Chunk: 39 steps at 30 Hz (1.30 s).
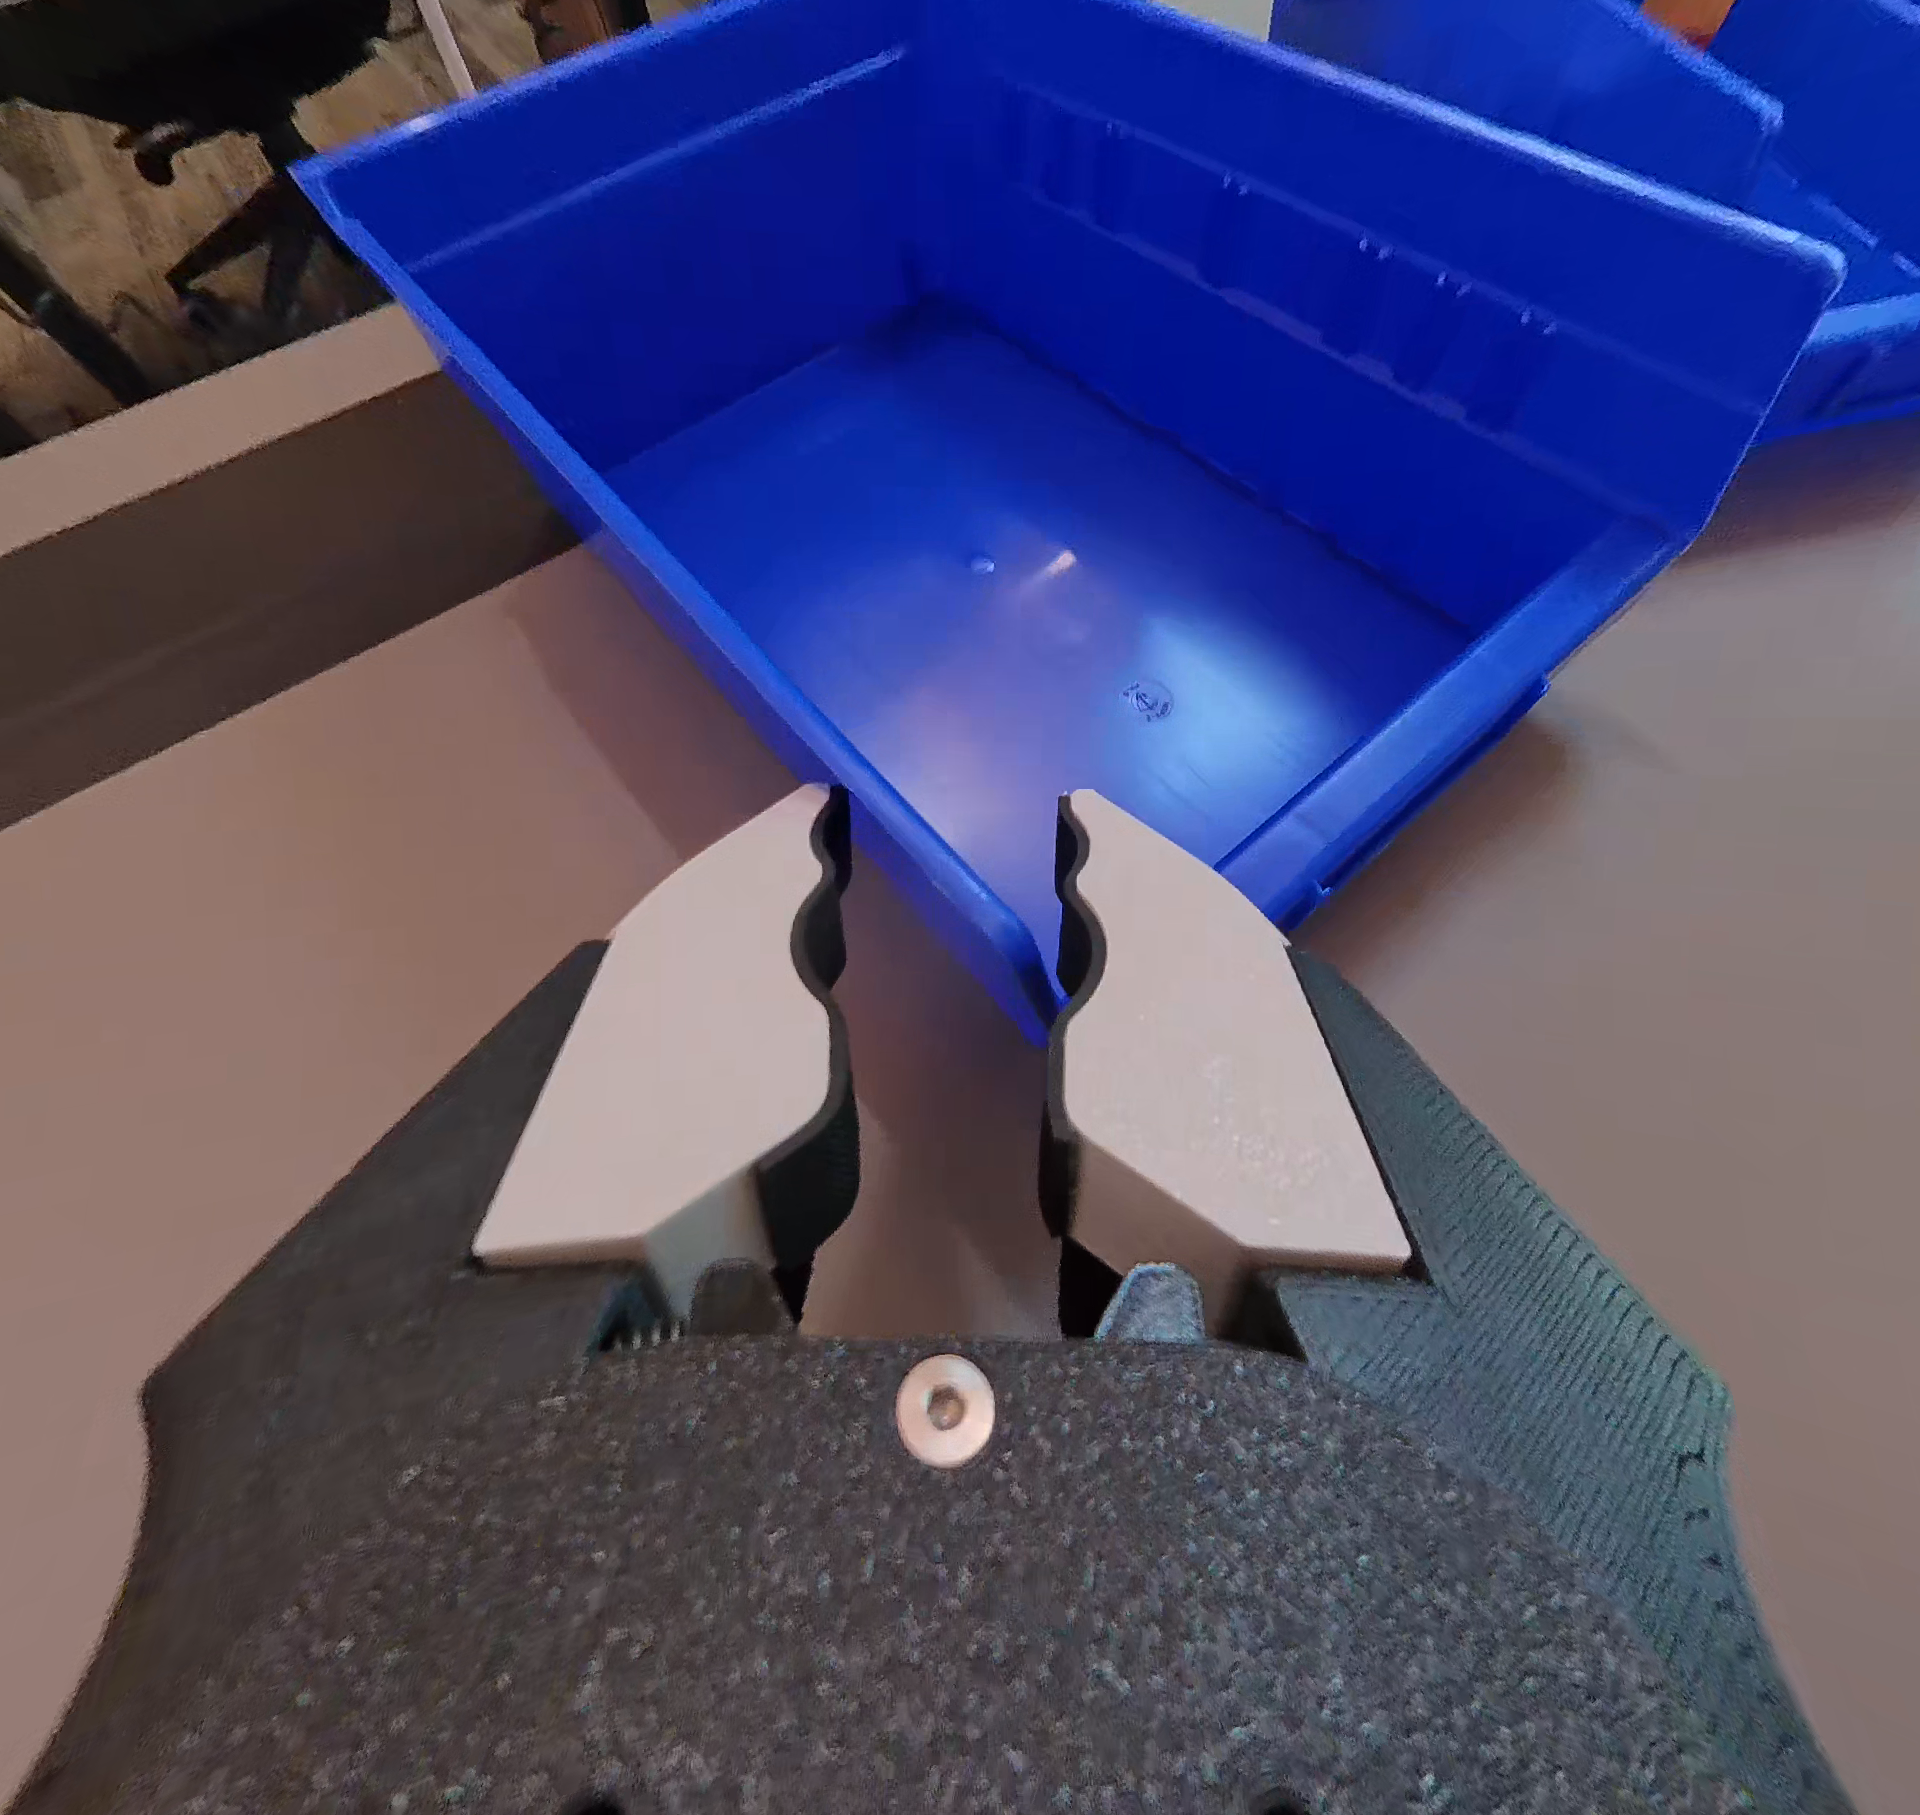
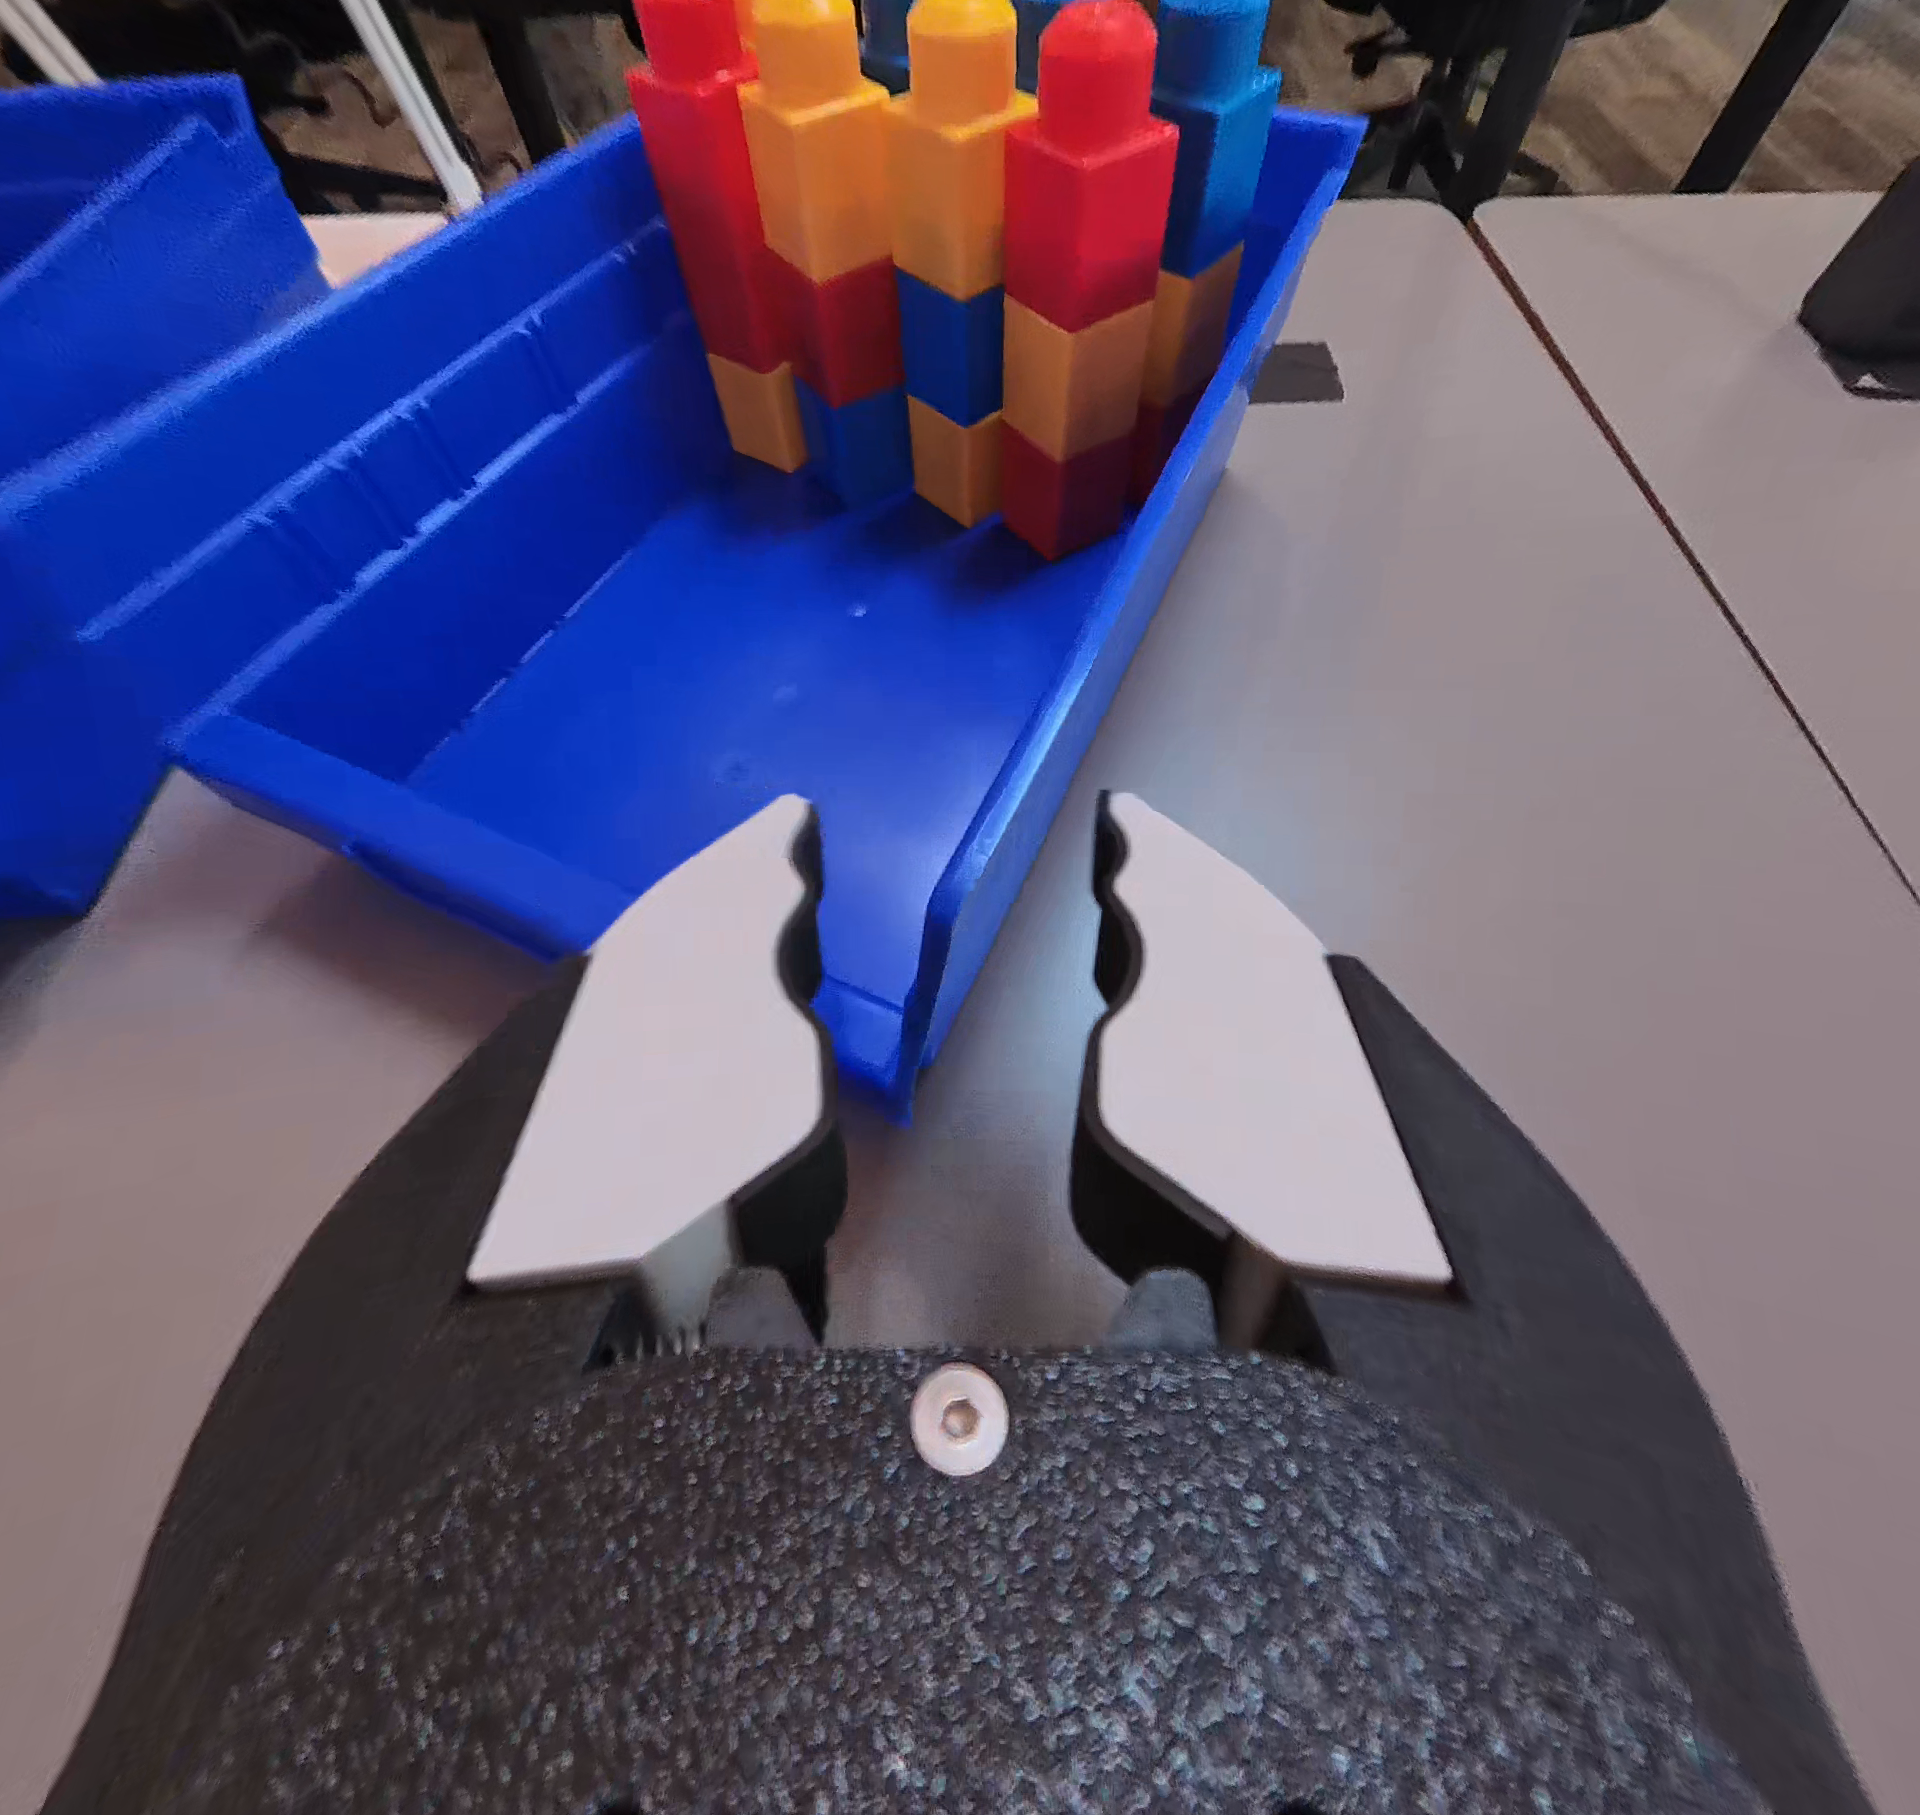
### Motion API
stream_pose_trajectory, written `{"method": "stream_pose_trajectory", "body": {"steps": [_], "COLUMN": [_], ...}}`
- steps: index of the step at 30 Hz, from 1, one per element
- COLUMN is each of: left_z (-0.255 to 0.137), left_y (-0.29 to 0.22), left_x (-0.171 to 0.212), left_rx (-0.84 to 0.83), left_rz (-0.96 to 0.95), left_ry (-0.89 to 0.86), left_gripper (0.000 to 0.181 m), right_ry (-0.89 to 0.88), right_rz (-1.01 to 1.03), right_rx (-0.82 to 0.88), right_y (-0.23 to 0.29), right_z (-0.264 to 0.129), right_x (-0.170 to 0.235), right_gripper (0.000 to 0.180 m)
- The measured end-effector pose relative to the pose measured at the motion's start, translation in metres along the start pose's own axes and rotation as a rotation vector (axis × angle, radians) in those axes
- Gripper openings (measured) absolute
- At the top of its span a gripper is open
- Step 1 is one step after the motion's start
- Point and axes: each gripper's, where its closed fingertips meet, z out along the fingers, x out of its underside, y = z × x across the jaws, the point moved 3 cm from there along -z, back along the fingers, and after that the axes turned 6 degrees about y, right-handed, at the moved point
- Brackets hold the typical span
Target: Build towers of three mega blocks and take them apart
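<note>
Mega block towers (image 2: 966, 238) standing upright in a tight cluster at the far end of a blue plastic bin (image 2: 727, 685), against its far wall and right-hand side wall. Eight studs counted; the towers in plain sight each three blocks tall, in mixed red, orange-yellow and blue. Nearest tower (image 2: 1081, 290) red over orange-yellow over red; beside it, orange-yellow over blue over orange-yellow. Rear towers partly hidden, lower blocks not legible. Near half of the bin floor bare.

Right gripper (image 2: 958, 830) released, jaws apart, nothing between them; held above the near right corner of that bin, straddling its side wall, well short of the towers.

Left gripper (image 1: 943, 820) likewise released, jaws parted and holding nothing; poised over the near corner of a second blue bin (image 1: 1039, 518), contact with its rim not determinable. No blocks in this bin.

More blue bins (image 1: 1538, 30) just beyond, upper right in the left wrist view. All on a pale grey table (image 2: 1455, 726). Strip of dark tape (image 2: 1304, 373) on the table beside the tower bin. Table seam (image 2: 1683, 539) running diagonally at right. Office chairs (image 1: 187, 30) in the background.
</note>
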Motion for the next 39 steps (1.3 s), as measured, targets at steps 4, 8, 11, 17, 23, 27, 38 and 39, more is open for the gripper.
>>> {"method": "stream_pose_trajectory", "body": {"steps": [4, 8, 11, 17, 23, 27, 38, 39], "left_z": [-0.026, -0.056, -0.057, -0.032, -0.002, 0.013, -0.018, -0.025], "left_y": [0.004, -0.025, -0.076, -0.173, -0.217, -0.236, -0.209, -0.207], "left_x": [-0.014, -0.030, -0.028, -0.013, -0.022, -0.029, -0.059, -0.061], "left_rx": [-0.055, -0.007, 0.136, 0.385, 0.386, 0.324, 0.176, 0.169], "left_rz": [0.036, 0.102, 0.175, 0.289, 0.338, 0.385, 0.380, 0.391], "left_ry": [-0.119, -0.231, -0.211, -0.112, -0.103, -0.132, -0.245, -0.247], "left_gripper": [0.036, 0.029, 0.031, 0.040, 0.055, 0.054, 0.013, 0.013], "right_ry": [0.016, 0.046, 0.060, 0.081, 0.072, 0.048, -0.063, -0.073], "right_rz": [-0.038, -0.038, -0.049, -0.081, -0.096, -0.094, -0.199, -0.207], "right_rx": [0.060, 0.099, 0.109, 0.088, 0.050, 0.033, -0.027, -0.032], "right_y": [-0.007, -0.007, -0.001, 0.017, 0.031, 0.040, 0.072, 0.075], "right_z": [0.008, 0.000, -0.012, -0.043, -0.074, -0.096, -0.149, -0.153], "right_x": [0.007, 0.011, 0.019, 0.038, 0.058, 0.071, 0.057, 0.052], "right_gripper": [0.015, 0.011, 0.011, 0.013, 0.013, 0.012, 0.012, 0.011]}}
